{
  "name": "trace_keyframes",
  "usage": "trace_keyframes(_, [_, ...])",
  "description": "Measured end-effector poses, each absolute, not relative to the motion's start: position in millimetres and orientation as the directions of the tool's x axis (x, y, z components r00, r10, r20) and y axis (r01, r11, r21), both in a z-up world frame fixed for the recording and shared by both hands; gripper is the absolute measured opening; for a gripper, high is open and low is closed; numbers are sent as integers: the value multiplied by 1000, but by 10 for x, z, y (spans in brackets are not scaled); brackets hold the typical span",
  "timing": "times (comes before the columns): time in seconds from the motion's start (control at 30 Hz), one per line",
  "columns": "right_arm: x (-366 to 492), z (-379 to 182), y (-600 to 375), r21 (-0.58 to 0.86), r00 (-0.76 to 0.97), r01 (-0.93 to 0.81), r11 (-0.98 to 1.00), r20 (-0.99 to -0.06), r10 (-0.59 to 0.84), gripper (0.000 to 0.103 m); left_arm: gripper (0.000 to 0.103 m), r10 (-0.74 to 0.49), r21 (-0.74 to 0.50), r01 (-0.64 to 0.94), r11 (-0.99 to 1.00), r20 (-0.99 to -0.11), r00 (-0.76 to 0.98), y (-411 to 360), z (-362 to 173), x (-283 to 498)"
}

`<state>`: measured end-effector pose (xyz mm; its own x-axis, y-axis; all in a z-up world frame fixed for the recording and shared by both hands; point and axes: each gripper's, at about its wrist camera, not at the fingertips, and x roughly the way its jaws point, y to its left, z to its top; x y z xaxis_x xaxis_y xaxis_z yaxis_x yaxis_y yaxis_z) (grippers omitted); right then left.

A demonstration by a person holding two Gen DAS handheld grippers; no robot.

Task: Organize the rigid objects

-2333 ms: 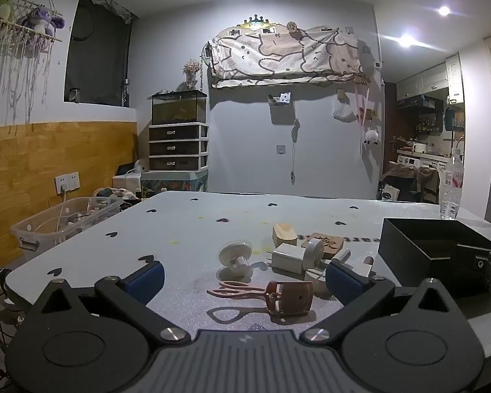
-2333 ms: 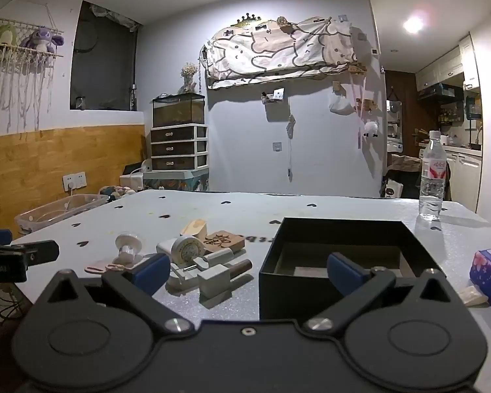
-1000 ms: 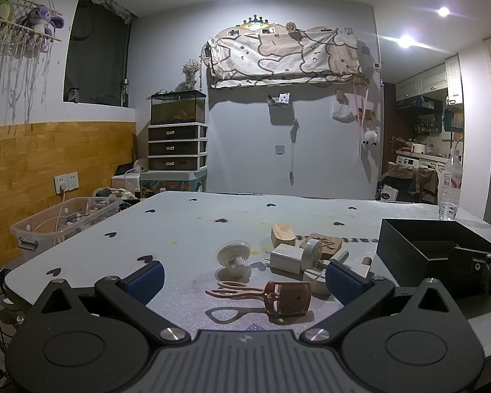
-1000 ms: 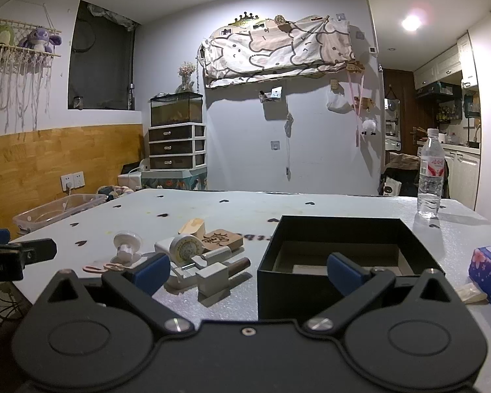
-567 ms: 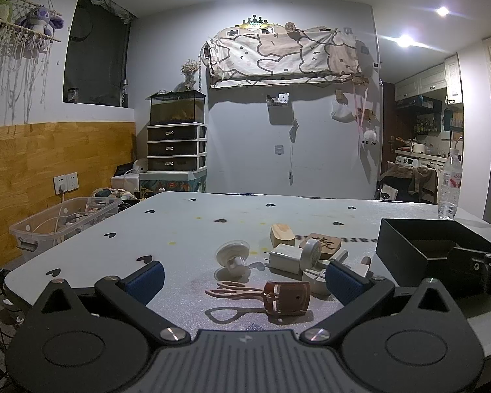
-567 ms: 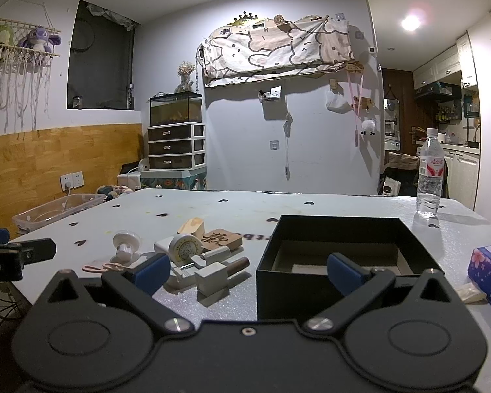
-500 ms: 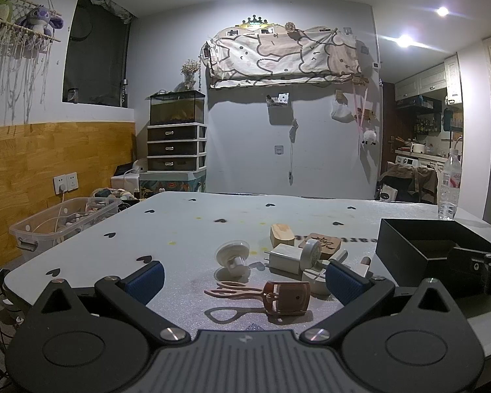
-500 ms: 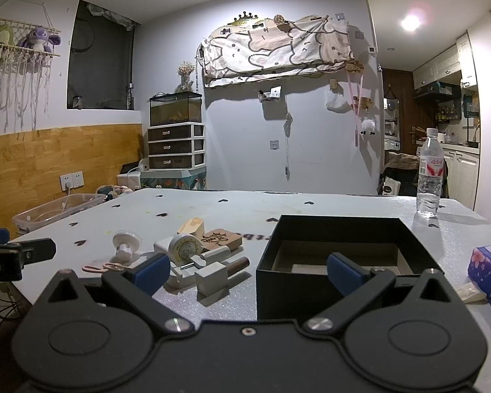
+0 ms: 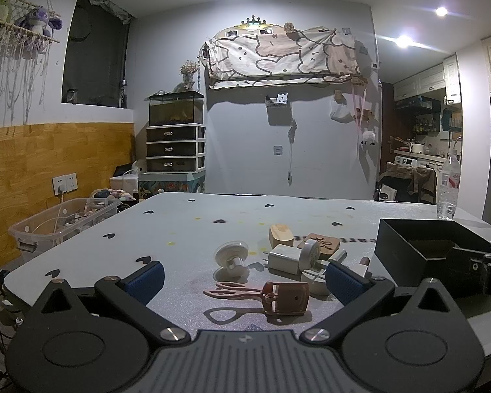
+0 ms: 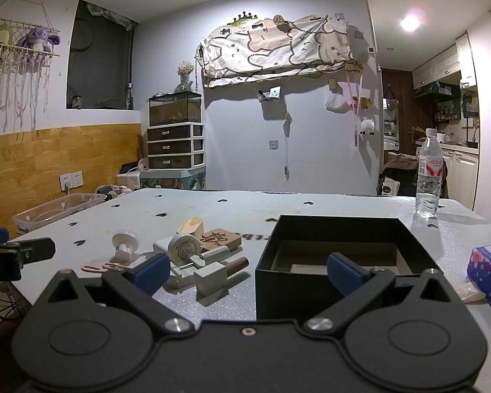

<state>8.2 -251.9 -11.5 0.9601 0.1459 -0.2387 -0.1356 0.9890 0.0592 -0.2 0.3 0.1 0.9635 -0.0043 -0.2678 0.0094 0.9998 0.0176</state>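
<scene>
Nothing had shifted since earlier: both the left gripper and right gripper hovered, fingers apart, before the clutter and black box on the surface.

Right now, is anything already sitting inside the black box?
No. The right wrist view looks into the black box and shows only its bare floor, while the small items are all lying on the table to its left.

We see a sparkly, rough table top. The black box looks like matt card. A small block is pale wood. The bottle is clear, shiny plastic. The brown clip looks glossy.
</scene>
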Motion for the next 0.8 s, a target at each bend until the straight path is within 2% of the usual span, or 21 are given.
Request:
trace_keyframes(0.47, [72, -112, -2551, 71, 965, -138, 988, -214, 150, 103, 103, -10, 17, 15, 1000, -266, 964, -41, 4, -7])
trace_keyframes(0.8, [167, 115, -2798, 92, 974, -124, 988, -178, 139, 103, 103, -10, 10, 12, 1000, -187, 982, -59, 139, 46])
